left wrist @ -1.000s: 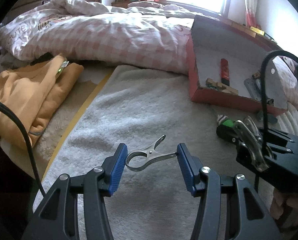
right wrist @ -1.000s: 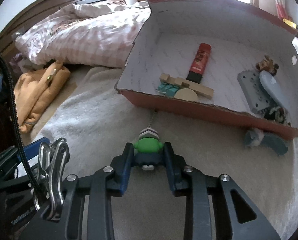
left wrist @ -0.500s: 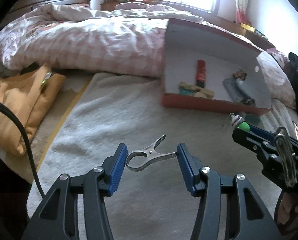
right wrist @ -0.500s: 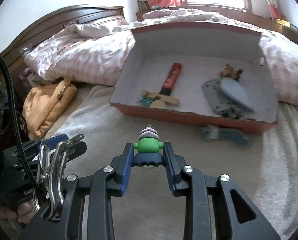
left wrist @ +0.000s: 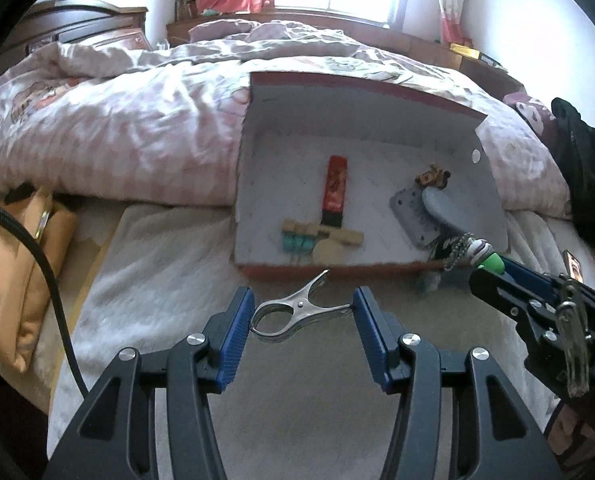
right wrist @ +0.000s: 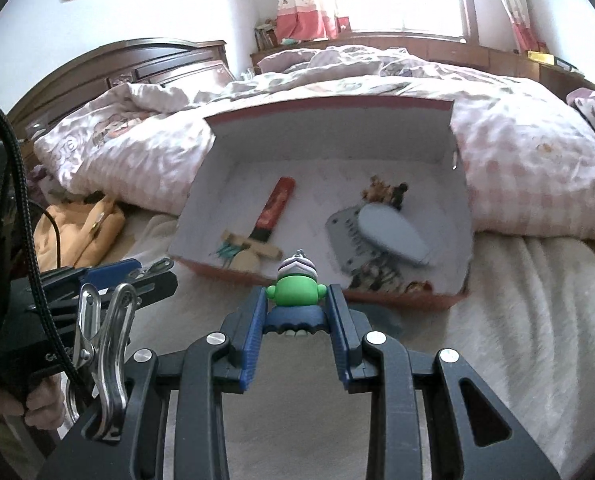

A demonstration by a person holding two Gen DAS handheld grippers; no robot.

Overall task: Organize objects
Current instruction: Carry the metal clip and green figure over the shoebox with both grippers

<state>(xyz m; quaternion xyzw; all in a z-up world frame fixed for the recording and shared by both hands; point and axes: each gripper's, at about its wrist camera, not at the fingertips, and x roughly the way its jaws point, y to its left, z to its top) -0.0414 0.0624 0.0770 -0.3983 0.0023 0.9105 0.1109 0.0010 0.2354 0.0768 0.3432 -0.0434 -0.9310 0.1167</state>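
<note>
My left gripper (left wrist: 303, 310) is shut on a silver metal clip (left wrist: 297, 311), held crosswise between the blue pads above the towel. My right gripper (right wrist: 296, 305) is shut on a small green and blue toy figure (right wrist: 296, 289) with a striped cap and bead chain; the figure also shows in the left wrist view (left wrist: 487, 259). Both hang just in front of the red cardboard box (left wrist: 381, 92), seen too in the right wrist view (right wrist: 329, 106). The box holds a red bar (left wrist: 335, 190), wooden blocks (left wrist: 321, 236) and a grey oval piece (left wrist: 449, 216).
The box lies on a white towel (left wrist: 169, 256) on a bed, backed by a pink checked quilt (left wrist: 117, 136). An orange cloth (left wrist: 5, 264) lies at the left. A bluish object (left wrist: 427, 282) lies outside the box's front wall. Dark clothing (left wrist: 581, 168) is at the right.
Both grippers have risen and drawn level with the box front, each keeping its object. The right gripper lifted the toy off the towel. The box interior now faces both cameras more squarely.
</note>
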